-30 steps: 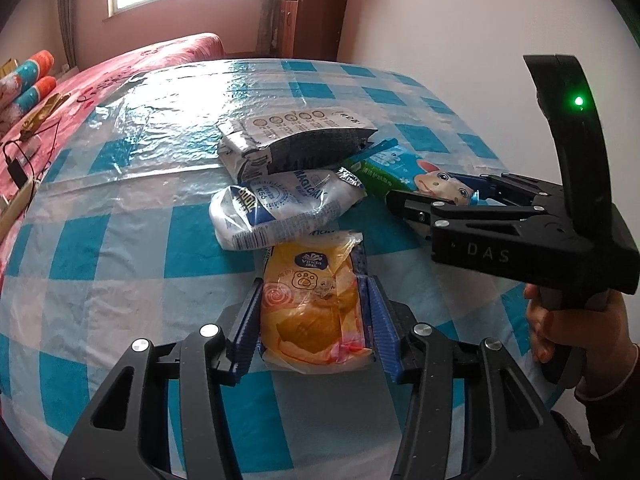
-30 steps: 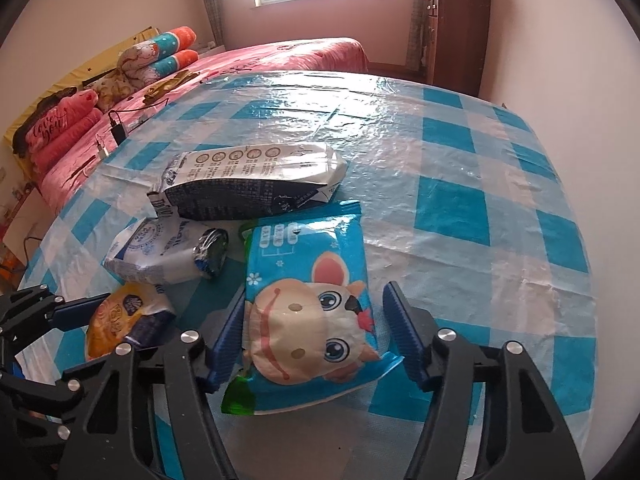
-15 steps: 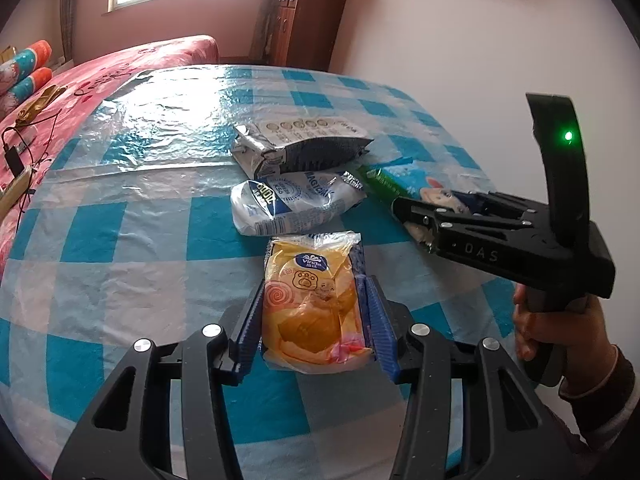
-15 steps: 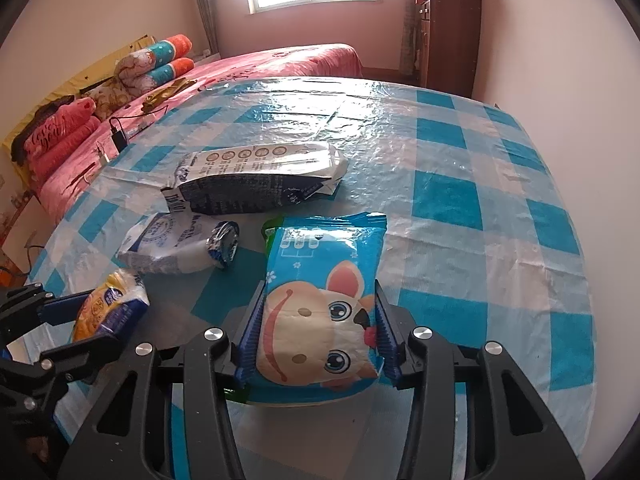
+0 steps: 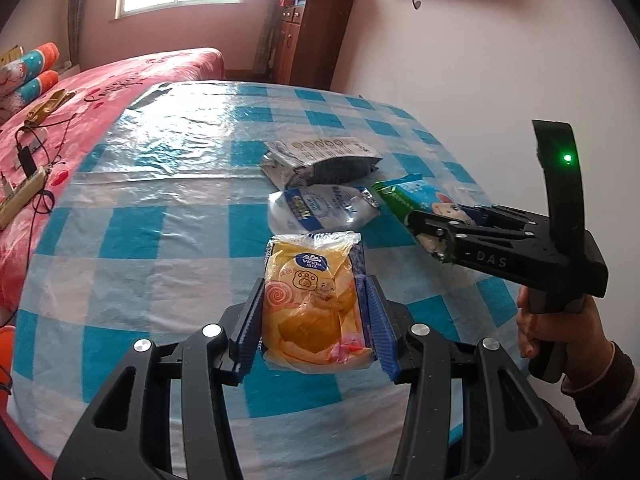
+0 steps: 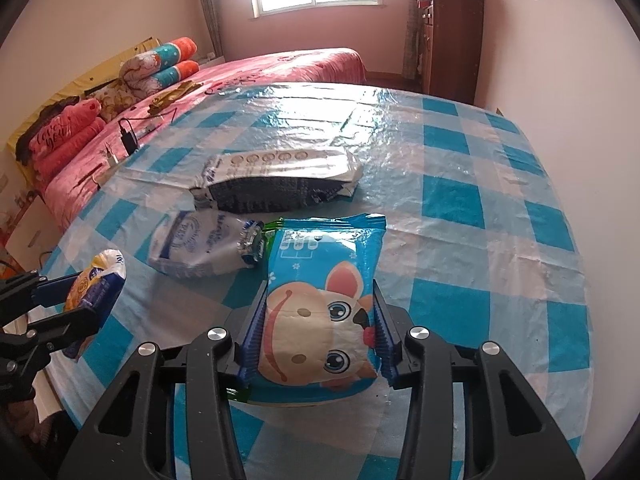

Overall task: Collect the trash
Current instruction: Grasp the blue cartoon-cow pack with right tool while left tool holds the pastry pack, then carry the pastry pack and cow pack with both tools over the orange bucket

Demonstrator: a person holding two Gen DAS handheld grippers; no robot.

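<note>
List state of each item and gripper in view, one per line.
left gripper: shut on the yellow packet, lifted off the table
right gripper: jaws just closed, shut on the blue cartoon packet
white-blue bag: crumpled, lying on the tablecloth, untouched
grey-white pouch: lying flat behind it, untouched
</note>
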